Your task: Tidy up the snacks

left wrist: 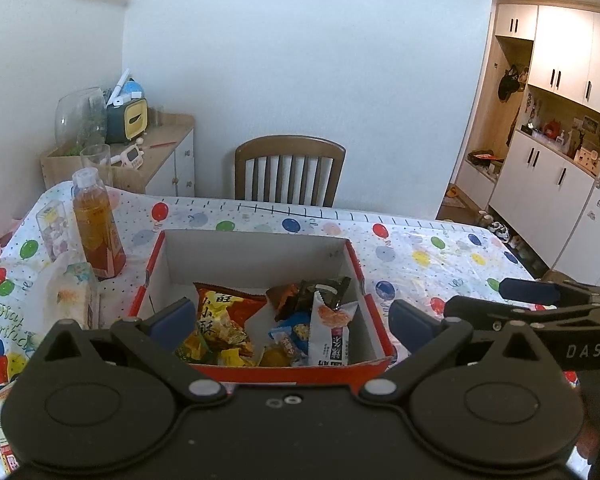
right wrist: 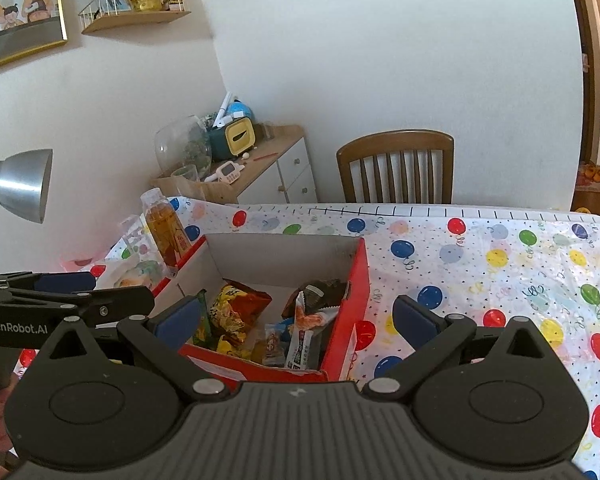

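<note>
A red cardboard box (left wrist: 256, 252) with a white inside sits on the balloon-print tablecloth; it holds several snack packets, among them an orange chip bag (left wrist: 224, 312) and a white sachet (left wrist: 334, 330). My left gripper (left wrist: 292, 322) hovers open over the box's near edge with nothing between its fingers. In the right wrist view the same box (right wrist: 352, 276) and snacks (right wrist: 236, 312) lie low and left of centre. My right gripper (right wrist: 296, 318) is open above the box's near right corner, holding nothing. The other gripper shows at each view's side.
A bottle of amber drink (left wrist: 96, 232) and a clear candy box (left wrist: 54, 228) stand left of the box, with a wrapped snack (left wrist: 74, 296) beside them. A wooden chair (left wrist: 290, 172) stands behind the table. A desk lamp (right wrist: 20, 184) is at the left. Bare tablecloth (right wrist: 500, 280) lies to the right.
</note>
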`<state>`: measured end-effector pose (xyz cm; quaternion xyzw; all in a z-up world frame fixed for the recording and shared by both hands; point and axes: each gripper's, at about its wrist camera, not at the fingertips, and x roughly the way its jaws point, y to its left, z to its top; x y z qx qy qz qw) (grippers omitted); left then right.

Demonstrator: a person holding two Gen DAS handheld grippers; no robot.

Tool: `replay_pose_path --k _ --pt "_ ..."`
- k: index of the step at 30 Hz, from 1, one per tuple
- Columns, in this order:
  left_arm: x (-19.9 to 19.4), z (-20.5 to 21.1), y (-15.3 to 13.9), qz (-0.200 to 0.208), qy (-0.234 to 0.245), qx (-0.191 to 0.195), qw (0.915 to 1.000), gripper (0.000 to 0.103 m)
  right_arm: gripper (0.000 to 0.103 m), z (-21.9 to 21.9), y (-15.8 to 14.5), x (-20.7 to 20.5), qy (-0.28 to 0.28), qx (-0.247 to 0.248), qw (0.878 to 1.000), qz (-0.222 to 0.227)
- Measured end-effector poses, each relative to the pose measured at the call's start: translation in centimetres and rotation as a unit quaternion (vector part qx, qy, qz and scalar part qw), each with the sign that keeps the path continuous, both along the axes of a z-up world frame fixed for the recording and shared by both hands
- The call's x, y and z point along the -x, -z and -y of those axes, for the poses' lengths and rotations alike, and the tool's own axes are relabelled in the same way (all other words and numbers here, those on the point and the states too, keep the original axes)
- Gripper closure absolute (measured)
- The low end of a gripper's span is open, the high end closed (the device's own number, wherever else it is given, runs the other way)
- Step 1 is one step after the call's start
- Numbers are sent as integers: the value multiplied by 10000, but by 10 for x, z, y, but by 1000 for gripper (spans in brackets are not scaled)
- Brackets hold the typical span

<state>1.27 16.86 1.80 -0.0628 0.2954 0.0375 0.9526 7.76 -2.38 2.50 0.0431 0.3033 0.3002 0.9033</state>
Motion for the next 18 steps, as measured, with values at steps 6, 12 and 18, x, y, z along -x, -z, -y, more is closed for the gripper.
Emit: replay_pose_path --k 6,12,18 --pt "1 1 0 1 -4 19 10000 0 0 0 0 2 -4 -11 10000 -6" --pt "2 1 0 8 -7 13 10000 0 0 0 0 2 -11 -16 10000 -12" --pt "2 1 0 0 -9 11 10000 0 0 1 0 2 -9 -22 10000 -27"
